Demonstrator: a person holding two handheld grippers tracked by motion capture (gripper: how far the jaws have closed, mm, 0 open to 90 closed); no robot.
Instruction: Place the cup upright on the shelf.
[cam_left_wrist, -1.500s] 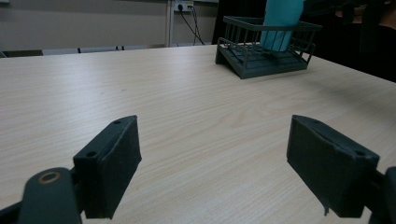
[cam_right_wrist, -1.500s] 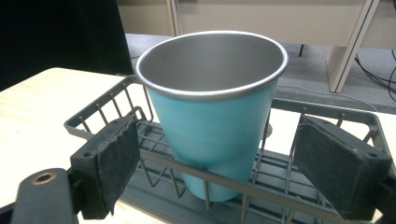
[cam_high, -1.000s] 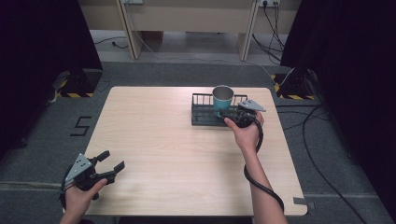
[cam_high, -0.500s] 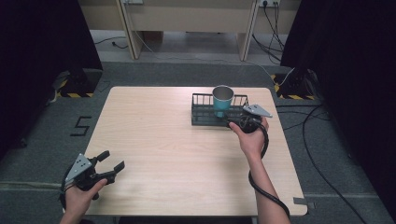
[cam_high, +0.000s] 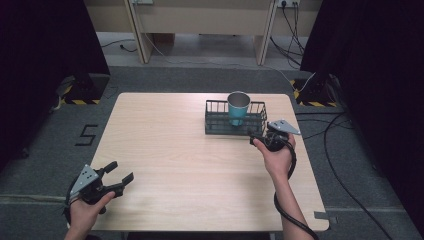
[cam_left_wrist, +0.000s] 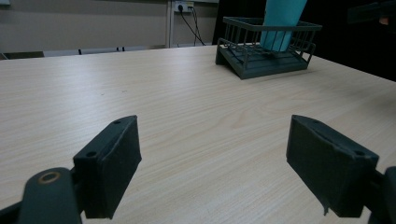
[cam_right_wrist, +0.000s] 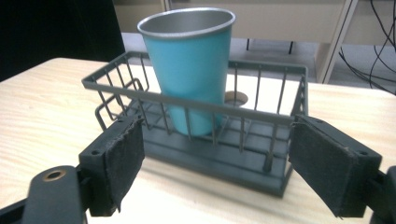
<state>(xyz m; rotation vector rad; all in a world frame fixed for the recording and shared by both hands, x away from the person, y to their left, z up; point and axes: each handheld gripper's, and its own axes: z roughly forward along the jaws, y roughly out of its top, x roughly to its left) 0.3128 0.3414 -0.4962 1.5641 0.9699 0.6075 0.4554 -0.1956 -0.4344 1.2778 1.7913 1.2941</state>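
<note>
Room: grey carpet lies round my light wooden table (cam_high: 200, 165), with black curtains on both sides, pale furniture legs and trailing cables at the far end, and a "5" marked on the floor at my left.
Left gripper: I see my left gripper (cam_high: 116, 178) at the table's near left corner, held in a hand (cam_high: 87, 212) that comes in from the bottom of the high view.
Left jaws: I read them as spread wide with nothing between them; in the left gripper view both black pads (cam_left_wrist: 112, 163) hang just above bare wood.
Right gripper: my right gripper (cam_high: 259, 136) sits on the right half of the table, just in front of the basket's near right corner, with its grey three-cornered plate on top and its cable looping back along the forearm.
Right jaws: I see them spread wide and holding nothing; in the right gripper view the pads (cam_right_wrist: 119, 158) flank the basket's near wall without touching it.
Basket: a dark wire basket (cam_high: 217, 120) stands on the far right part of the table, well apart from my left gripper.
Cup: a teal cup (cam_high: 238, 109) with a metal rim and inside stands upright in the basket, near its middle and rising well above the wire wall.
Basket floor: I make out a round hole in it just behind the cup in the right gripper view.
</note>
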